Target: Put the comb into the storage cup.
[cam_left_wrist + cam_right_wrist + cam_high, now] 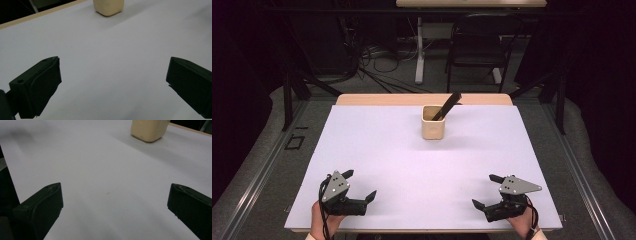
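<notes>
Cup [433, 123], cream-coloured, squarish with rounded corners, upright on the counter [377, 165] toward its far edge, about midway across. Contents: one dark, flat-handled tool [447, 106], leaning to the right with its upper end standing clear of the rim; what kind of tool cannot be told. The cup's lower body also appears at the top of the left gripper view [108, 7] and of the right gripper view [149, 130].

Counter: white sheet over a pale wooden top, bare apart from the cup.

Left gripper [360, 185]: held low at the near left corner, jaws spread wide with only white sheet between them, holding nothing. Right gripper [484, 190]: near right corner, jaws likewise wide apart and empty. Both sit well apart from the cup and both point toward it.

Step in hand, by judgement: a reach toward the cup and its tool, not yet begun. Advice: one gripper should steady the cup wall low down, so the light cup does not tip or slide, while the other closes on the exposed upper end of the tool. Approach from the right side, where the handle leans, and draw it out along its own slant rather than straight up.
</notes>
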